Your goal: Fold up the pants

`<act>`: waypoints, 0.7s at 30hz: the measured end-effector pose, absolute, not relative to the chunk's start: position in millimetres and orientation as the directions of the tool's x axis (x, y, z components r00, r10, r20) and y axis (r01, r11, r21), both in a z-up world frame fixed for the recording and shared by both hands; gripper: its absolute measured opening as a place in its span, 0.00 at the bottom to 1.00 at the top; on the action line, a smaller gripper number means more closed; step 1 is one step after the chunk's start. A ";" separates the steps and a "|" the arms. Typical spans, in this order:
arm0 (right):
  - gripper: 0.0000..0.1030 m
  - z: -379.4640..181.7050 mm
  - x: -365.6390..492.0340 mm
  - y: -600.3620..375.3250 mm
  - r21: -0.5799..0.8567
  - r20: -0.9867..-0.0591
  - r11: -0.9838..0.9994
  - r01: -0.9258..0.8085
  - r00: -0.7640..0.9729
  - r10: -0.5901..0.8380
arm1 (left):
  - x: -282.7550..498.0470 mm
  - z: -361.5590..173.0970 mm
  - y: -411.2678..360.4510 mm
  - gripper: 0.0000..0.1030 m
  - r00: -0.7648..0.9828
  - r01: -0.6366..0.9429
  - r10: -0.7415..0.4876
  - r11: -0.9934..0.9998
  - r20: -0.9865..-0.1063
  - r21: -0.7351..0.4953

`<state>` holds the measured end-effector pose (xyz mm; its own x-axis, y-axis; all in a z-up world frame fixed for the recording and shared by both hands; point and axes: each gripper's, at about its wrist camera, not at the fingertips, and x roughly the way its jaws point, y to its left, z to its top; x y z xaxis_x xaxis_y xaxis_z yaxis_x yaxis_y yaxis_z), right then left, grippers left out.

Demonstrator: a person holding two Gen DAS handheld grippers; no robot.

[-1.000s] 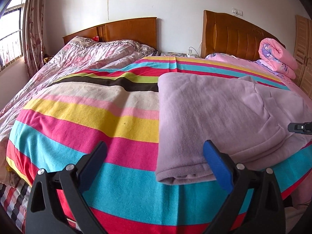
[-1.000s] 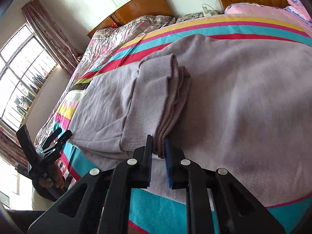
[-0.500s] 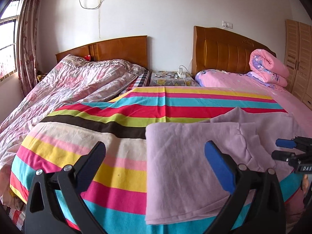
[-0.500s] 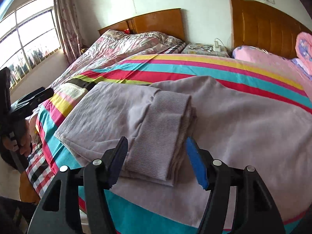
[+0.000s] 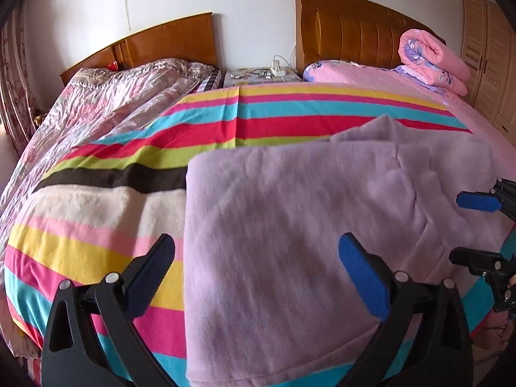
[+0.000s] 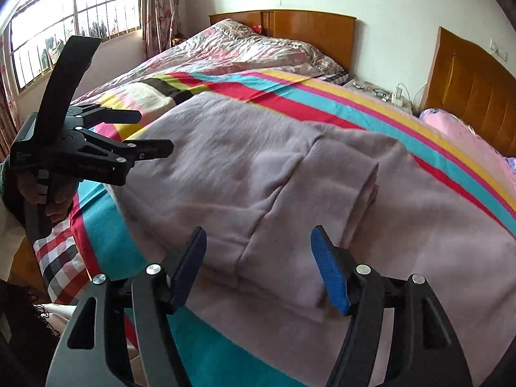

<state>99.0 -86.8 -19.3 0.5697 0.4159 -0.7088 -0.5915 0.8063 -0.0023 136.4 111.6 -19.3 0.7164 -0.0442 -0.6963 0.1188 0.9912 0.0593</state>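
Note:
Lilac fleece pants [image 5: 290, 225] lie partly folded on the striped blanket, also in the right wrist view [image 6: 258, 167], with the legs doubled over the upper part. My left gripper [image 5: 254, 258] is open and empty, hovering above the pants' near left edge. It shows from the side in the right wrist view [image 6: 151, 135]. My right gripper [image 6: 258, 258] is open and empty just above the folded layer's near edge. It shows at the right edge of the left wrist view [image 5: 464, 229].
The striped blanket [image 5: 129, 174] covers the bed. A floral quilt [image 5: 96, 103] lies at the left. A rolled pink duvet [image 5: 432, 61] sits by the right headboard. A nightstand with chargers [image 5: 261, 74] stands between the headboards. A wardrobe [image 5: 490, 58] is at far right. A window [image 6: 64, 25] is left.
My right gripper let go of the folded pants cuff, opened and pulled back to the left. My left gripper stayed open and shifted closer over the pants.

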 end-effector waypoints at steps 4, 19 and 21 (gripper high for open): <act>0.74 -7.2 132.3 -82.0 -0.051 -0.705 0.765 -0.642 0.566 0.428 | 174.7 9.6 97.4 0.99 0.740 0.143 -0.091 0.989 -0.667 0.024; 0.81 -42.2 180.6 -84.9 0.065 -0.761 0.738 -0.672 0.445 0.472 | 240.4 -54.7 98.0 0.99 0.634 0.097 -0.016 0.994 -0.773 0.059; 0.81 -41.6 179.8 -87.1 0.077 -0.756 0.738 -0.670 0.444 0.482 | 240.0 -55.0 97.4 0.99 0.637 0.095 -0.011 0.993 -0.771 0.064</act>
<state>179.8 -87.1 -41.6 0.4436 0.4815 -0.7559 -0.6703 0.7381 0.0768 240.0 97.4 -55.0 0.6369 -0.0109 -0.7709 0.0949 0.9934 0.0643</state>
